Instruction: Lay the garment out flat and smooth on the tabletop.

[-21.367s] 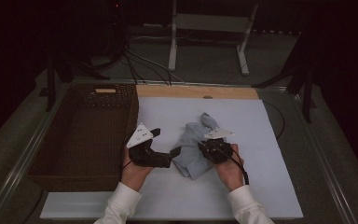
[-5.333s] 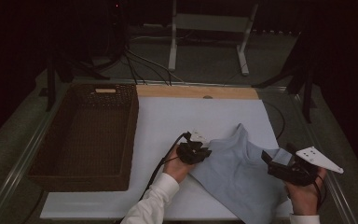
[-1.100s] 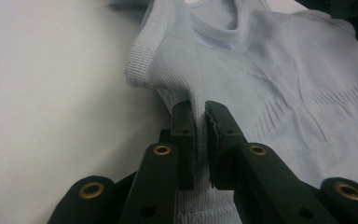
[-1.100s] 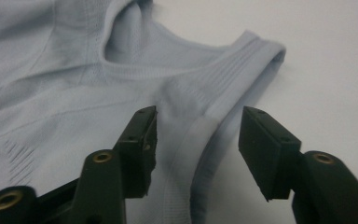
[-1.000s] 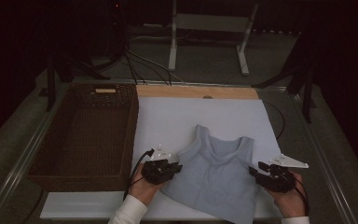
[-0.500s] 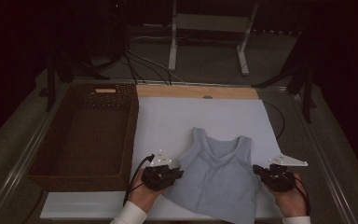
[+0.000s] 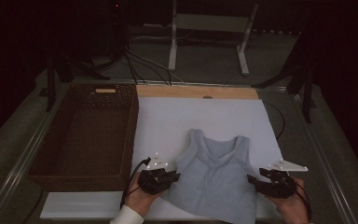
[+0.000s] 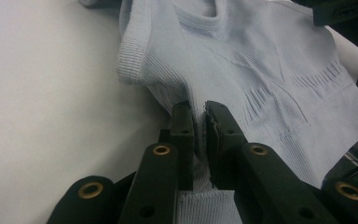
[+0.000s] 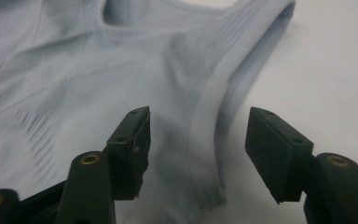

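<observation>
Vest (image 7: 216, 175) lies flat on the bench (image 7: 168, 121), neck away from you, beside the basket (image 7: 86, 133). Your left gripper (image 8: 199, 135) pinches its side edge; your right gripper's (image 9: 196, 140) jaws have just been opening, now apart astride the other edge.

To your left you have a dark wicker basket (image 7: 81, 135) on the white mat (image 7: 168, 121), with a wooden strip (image 7: 196, 92) behind.
</observation>
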Available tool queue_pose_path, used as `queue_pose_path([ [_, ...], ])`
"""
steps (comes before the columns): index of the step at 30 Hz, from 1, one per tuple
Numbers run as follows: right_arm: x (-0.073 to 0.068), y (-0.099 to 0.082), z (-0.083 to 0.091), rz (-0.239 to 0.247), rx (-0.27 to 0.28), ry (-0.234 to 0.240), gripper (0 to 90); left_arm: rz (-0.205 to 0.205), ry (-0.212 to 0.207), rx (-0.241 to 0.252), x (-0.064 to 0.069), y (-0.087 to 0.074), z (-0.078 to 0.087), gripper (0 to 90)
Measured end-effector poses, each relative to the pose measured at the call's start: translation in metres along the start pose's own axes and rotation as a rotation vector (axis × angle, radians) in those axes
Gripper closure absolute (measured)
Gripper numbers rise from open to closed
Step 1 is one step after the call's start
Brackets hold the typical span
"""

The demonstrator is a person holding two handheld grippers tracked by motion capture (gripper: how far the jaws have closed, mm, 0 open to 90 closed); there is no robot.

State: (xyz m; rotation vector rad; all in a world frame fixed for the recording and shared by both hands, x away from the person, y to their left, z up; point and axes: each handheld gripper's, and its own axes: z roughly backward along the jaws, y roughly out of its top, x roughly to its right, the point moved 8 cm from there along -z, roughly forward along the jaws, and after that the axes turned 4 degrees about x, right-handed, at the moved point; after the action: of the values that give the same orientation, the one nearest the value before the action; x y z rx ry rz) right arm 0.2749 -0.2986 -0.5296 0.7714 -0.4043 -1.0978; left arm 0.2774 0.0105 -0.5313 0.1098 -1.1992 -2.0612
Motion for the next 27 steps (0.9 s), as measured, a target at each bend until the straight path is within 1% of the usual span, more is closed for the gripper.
queue_pose_path([
  [2, 0.001, -0.005, 0.000, -0.011, -0.016, 0.010, 43.7, 0.000, 0.000, -0.001, 0.000, 0.000, 0.000, 82.8],
  [3, 0.000, -0.008, 0.000, -0.025, -0.025, 0.022, 45.8, 0.000, 0.000, -0.001, 0.000, 0.000, 0.000, 82.8],
  [5, -0.001, -0.011, 0.000, -0.036, -0.038, 0.054, 57.0, 0.000, -0.001, -0.002, 0.001, 0.000, -0.001, 82.9],
  [6, -0.003, -0.012, 0.000, -0.027, -0.042, 0.069, 64.2, 0.001, 0.000, -0.003, 0.002, 0.000, -0.001, 82.9],
  [7, -0.004, -0.012, 0.000, 0.002, -0.040, 0.067, 73.5, 0.001, 0.000, -0.003, 0.002, 0.000, -0.001, 82.9],
  [8, -0.005, -0.012, 0.001, 0.034, -0.047, 0.057, 79.1, -0.002, 0.002, -0.009, 0.002, -0.001, -0.001, 82.9],
  [9, -0.005, -0.012, 0.001, 0.041, -0.049, 0.052, 81.8, -0.005, 0.004, -0.012, 0.003, -0.001, -0.001, 83.0],
  [11, -0.003, -0.010, 0.001, 0.050, -0.043, 0.033, 83.7, -0.001, 0.003, -0.013, 0.004, -0.001, -0.001, 82.9],
  [12, -0.001, -0.009, 0.002, 0.047, -0.042, 0.021, 83.9, 0.002, 0.002, -0.013, 0.004, -0.001, -0.001, 82.9],
  [13, 0.001, -0.008, 0.003, 0.044, -0.038, 0.018, 84.0, 0.006, -0.002, -0.013, 0.005, -0.001, -0.001, 82.9],
  [15, 0.004, -0.006, 0.003, 0.035, -0.027, 0.009, 84.1, 0.003, -0.009, -0.016, 0.009, -0.002, -0.002, 82.8],
  [16, 0.006, -0.005, 0.003, 0.038, -0.025, -0.004, 84.1, 0.003, -0.009, -0.016, 0.009, -0.002, -0.002, 82.8],
  [17, 0.008, -0.004, 0.003, 0.042, -0.025, -0.018, 84.1, -0.003, -0.012, -0.018, 0.012, -0.002, -0.003, 82.7],
  [18, 0.008, -0.004, 0.003, 0.042, -0.025, -0.018, 84.1, -0.011, -0.012, -0.022, 0.014, -0.002, -0.004, 82.7],
  [19, 0.011, -0.003, 0.001, 0.050, -0.028, -0.052, 84.2, -0.020, -0.022, -0.026, 0.018, -0.003, -0.004, 82.5],
  [24, 0.019, 0.002, 0.000, 0.060, -0.020, -0.120, 84.3, -0.035, -0.071, -0.039, 0.035, -0.006, -0.008, 82.1],
  [25, 0.019, 0.002, 0.000, 0.060, -0.020, -0.120, 84.3, -0.035, -0.071, -0.039, 0.035, -0.006, -0.008, 81.6],
  [26, 0.021, 0.002, 0.000, 0.060, -0.018, -0.132, 84.3, -0.049, -0.073, -0.037, 0.039, -0.005, -0.009, 81.6],
  [27, 0.022, 0.002, 0.000, 0.060, -0.023, -0.142, 84.3, -0.051, -0.068, -0.032, 0.039, -0.005, -0.009, 78.7],
])
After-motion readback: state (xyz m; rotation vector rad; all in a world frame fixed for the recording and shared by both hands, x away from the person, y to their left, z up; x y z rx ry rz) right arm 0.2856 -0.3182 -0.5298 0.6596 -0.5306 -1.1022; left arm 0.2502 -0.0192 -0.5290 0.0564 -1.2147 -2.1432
